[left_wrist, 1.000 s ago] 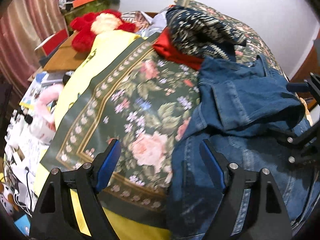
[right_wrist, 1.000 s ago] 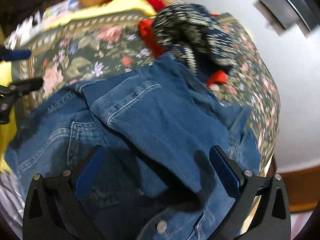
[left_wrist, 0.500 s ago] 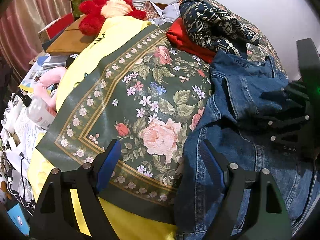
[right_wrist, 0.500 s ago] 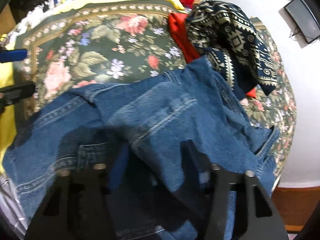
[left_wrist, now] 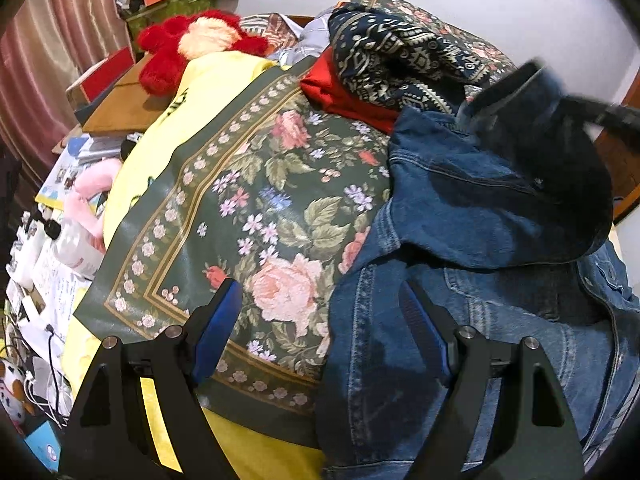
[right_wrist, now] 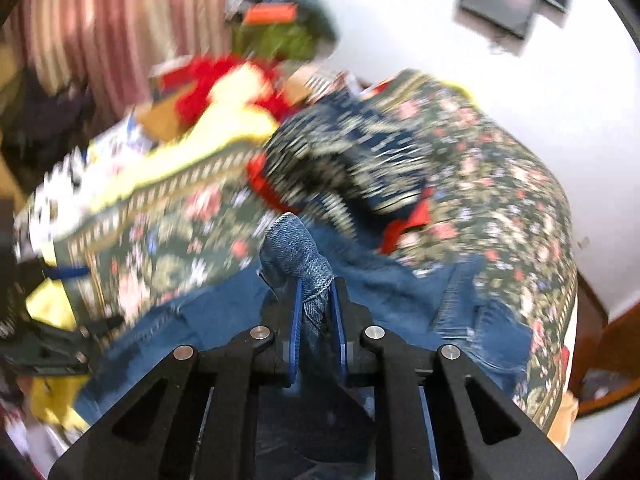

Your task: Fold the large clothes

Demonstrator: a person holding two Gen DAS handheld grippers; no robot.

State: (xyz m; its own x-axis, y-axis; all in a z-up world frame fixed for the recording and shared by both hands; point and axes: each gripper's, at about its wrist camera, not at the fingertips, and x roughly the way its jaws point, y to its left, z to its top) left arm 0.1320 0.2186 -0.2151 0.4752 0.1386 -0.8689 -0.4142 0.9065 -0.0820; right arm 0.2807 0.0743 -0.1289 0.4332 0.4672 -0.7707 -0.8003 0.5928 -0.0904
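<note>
Blue denim fills the near right part of the bed: a denim jacket (left_wrist: 460, 216) lies crumpled on the green floral bedspread (left_wrist: 256, 216), its lower hem hanging at the near edge and its upper part bunched toward the right edge. The right gripper (right_wrist: 316, 308) has just been closing and its blue pads are now pressed together on a fold of the jacket, a twisted tuft of denim standing up between and beyond the fingertips; seen from the left wrist it is only a dark blurred shape at the right edge, with a flap of denim raised against it. The left gripper (left_wrist: 320, 320) hangs over the near edge with its jaws spread wide and nothing between them, one blue pad over the floral cloth and the other over the jacket's left side, neither pressing on the fabric as far as can be seen. Toward the far edge of the bed a navy patterned garment (left_wrist: 396, 60) lies on top of a red cloth (left_wrist: 344, 96), just beyond the jacket's collar end. A yellow sheet (left_wrist: 160, 152) shows along the left edge under the bedspread, and a red plush toy (left_wrist: 192, 48) sits at the far left corner. The right wrist view is heavily blurred, so finer detail of the surroundings there cannot be told.
</note>
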